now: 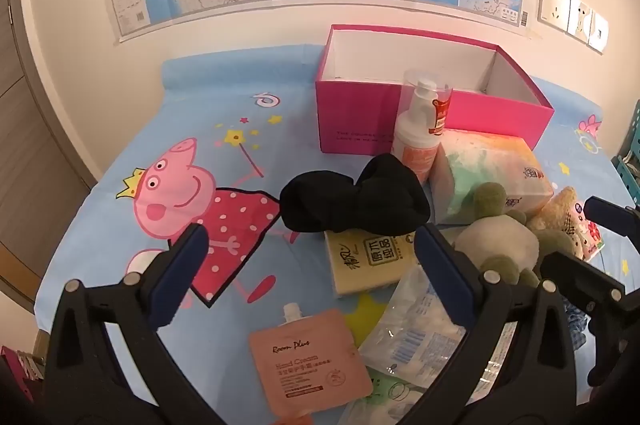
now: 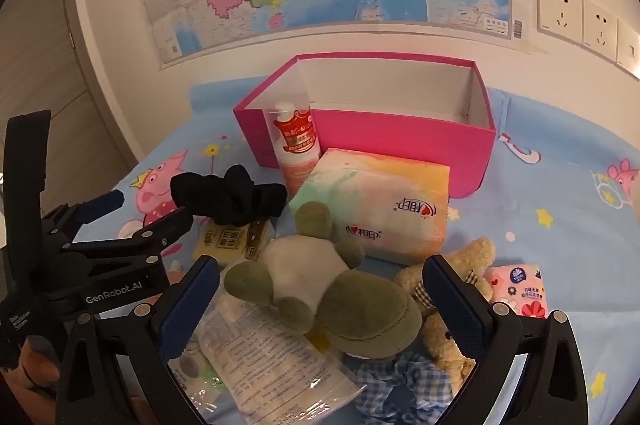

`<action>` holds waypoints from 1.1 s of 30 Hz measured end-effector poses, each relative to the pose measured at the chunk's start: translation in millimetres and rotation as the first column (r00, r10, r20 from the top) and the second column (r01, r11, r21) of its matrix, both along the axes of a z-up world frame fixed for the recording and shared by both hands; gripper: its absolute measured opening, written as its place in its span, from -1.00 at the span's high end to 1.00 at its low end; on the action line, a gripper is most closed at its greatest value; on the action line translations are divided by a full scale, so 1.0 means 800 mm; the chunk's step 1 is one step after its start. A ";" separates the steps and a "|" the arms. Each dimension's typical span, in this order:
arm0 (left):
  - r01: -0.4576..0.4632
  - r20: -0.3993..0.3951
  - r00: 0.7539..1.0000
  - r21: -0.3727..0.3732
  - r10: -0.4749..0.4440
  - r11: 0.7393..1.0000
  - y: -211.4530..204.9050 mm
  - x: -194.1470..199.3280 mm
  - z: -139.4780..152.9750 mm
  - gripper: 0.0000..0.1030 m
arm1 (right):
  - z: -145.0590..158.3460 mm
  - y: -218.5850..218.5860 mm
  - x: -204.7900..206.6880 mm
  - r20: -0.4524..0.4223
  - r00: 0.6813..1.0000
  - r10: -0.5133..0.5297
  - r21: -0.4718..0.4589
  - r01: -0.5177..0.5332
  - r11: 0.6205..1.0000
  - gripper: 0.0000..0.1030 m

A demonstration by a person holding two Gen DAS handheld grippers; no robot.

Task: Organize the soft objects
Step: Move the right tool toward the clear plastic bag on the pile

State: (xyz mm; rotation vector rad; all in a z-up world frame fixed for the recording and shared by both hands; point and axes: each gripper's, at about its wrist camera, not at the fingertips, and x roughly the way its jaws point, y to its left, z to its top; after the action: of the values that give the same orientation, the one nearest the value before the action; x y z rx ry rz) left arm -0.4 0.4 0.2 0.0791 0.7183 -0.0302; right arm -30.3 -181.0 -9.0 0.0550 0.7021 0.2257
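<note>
box [image 2: 400, 141]: at the back of the bed sheet [image 2: 560, 265], near the wall
pump bottle [image 2: 298, 149]: upright, touching the box's front wall
tissue pack [image 2: 380, 209]: before the box, just right of the pump bottle
scrunchie [image 1: 356, 199]: left of the tissue pack, lying on the back edge of the small tissue packet [image 1: 368, 261]
plush frog [image 2: 320, 285]: before the tissue pack, on a plastic bag [image 2: 272, 361]
teddy bear [image 2: 444, 305]: just right of the frog
hand cream pouch [image 1: 310, 365]: nearest, left of the plastic bag

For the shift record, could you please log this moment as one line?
left hand-held gripper open over black scrunchie | right hand-held gripper open over green plush | pink box empty
</note>
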 end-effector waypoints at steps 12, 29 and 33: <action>0.002 0.000 1.000 -0.003 -0.002 1.000 0.006 0.005 -0.001 -0.99 | 0.001 0.008 0.003 -0.002 1.000 0.029 0.010 -0.029 1.000 -1.00; 0.103 -0.069 0.992 -0.053 -0.107 0.993 0.060 0.053 -0.015 -0.99 | 0.005 0.055 0.048 -0.037 0.974 0.224 0.023 -0.223 0.975 -0.86; 0.144 -0.106 0.983 -0.062 -0.150 0.988 0.058 0.060 -0.020 -0.91 | -0.007 0.067 0.078 -0.094 0.962 0.256 0.066 -0.251 0.966 -0.55</action>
State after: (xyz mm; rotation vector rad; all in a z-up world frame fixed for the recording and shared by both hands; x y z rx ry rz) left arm 47.9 46.8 -15.5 0.0789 0.8206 -0.1967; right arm 32.0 -127.4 -14.8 0.0274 0.8046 0.4910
